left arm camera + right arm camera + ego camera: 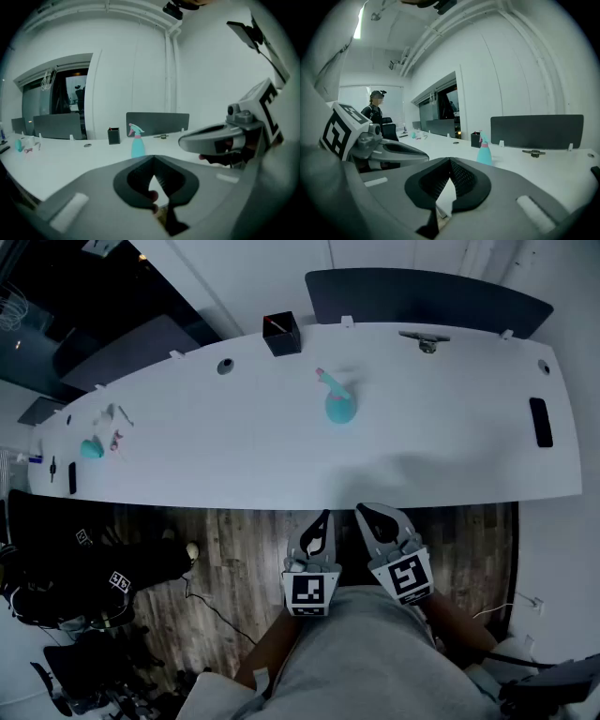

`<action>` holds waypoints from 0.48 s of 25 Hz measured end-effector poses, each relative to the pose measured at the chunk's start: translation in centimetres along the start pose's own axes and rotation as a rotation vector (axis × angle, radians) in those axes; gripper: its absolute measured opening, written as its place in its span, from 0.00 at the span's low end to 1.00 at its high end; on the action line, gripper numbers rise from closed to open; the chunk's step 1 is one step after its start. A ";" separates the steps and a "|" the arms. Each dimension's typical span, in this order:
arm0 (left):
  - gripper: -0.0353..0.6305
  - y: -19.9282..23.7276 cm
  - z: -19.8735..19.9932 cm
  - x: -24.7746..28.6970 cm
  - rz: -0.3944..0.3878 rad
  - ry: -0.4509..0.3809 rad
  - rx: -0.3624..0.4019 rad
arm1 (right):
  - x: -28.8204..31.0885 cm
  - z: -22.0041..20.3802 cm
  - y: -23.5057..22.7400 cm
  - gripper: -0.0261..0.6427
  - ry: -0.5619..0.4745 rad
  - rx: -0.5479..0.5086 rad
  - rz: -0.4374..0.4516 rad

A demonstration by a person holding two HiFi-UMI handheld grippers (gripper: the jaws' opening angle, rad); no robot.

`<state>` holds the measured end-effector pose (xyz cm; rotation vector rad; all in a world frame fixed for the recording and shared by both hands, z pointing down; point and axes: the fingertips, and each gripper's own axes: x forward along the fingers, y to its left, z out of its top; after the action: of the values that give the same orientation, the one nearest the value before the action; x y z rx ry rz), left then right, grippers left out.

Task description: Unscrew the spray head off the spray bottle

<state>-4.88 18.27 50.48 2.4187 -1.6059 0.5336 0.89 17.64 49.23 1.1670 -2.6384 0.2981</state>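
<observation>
A teal spray bottle (338, 406) with a pink collar and a teal spray head stands upright near the middle of the long white table (234, 456). It shows ahead in the left gripper view (137, 144) and in the right gripper view (483, 153). My left gripper (325, 516) and right gripper (365, 511) hang side by side over the wooden floor, just short of the table's near edge and well away from the bottle. Both are shut with nothing between the jaws (152, 160) (450, 161).
A black pen box (281, 334) and a dark divider screen (427, 294) stand at the far edge. A black phone (540, 422) lies at the right end, small teal items (91, 448) at the left. Black chairs (75, 587) stand left of me. A person (376, 110) stands far off.
</observation>
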 end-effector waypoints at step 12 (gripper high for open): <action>0.06 4.2 0.2 7.6 0.002 0.069 -0.017 | 5.4 -1.7 -6.2 0.04 0.099 -0.002 0.008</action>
<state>-6.05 10.04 53.13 2.3602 -1.5787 0.5942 2.24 10.23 53.06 1.1118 -2.5583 0.3456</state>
